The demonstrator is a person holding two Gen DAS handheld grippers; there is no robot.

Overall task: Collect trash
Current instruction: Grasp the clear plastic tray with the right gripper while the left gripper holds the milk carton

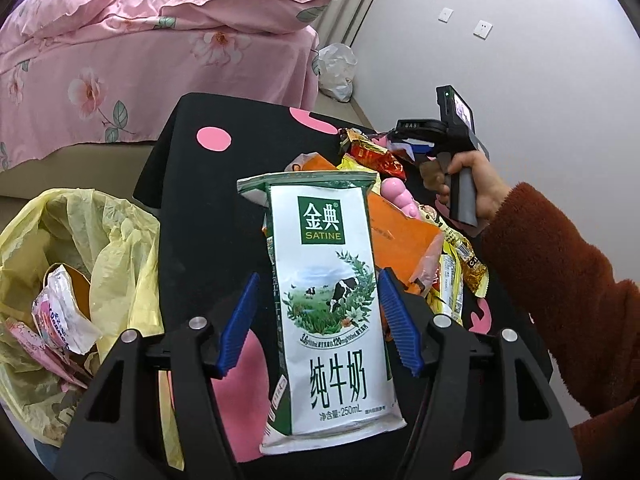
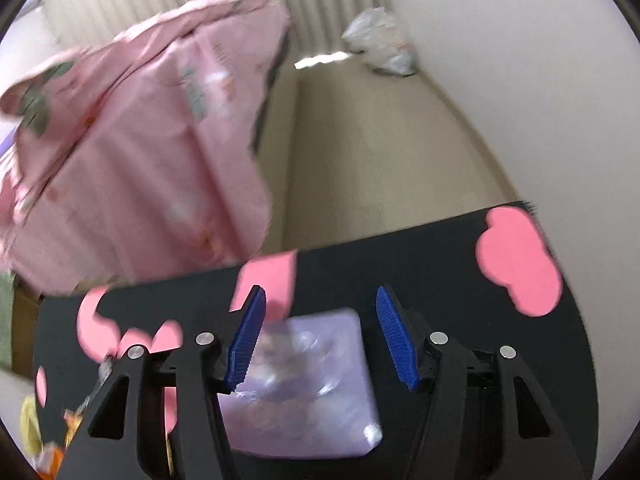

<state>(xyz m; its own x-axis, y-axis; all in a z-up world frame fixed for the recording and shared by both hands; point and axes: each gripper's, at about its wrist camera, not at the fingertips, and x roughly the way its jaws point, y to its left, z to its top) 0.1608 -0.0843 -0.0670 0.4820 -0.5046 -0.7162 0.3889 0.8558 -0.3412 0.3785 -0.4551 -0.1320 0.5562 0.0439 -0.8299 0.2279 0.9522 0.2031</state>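
Observation:
In the left wrist view a white and green milk carton stands upright between the blue pads of my left gripper; the jaws stand wide and the pads do not touch it. Behind it lies a pile of wrappers on the black table. A yellow trash bag with several wrappers inside hangs at the left. My right gripper shows far right, held in a hand. In the right wrist view my right gripper is open over a pale purple packet on the table.
A bed with pink floral bedding stands behind the table. A white plastic bag lies on the floor by the wall, also in the right wrist view. The person's red-sleeved arm crosses the right side.

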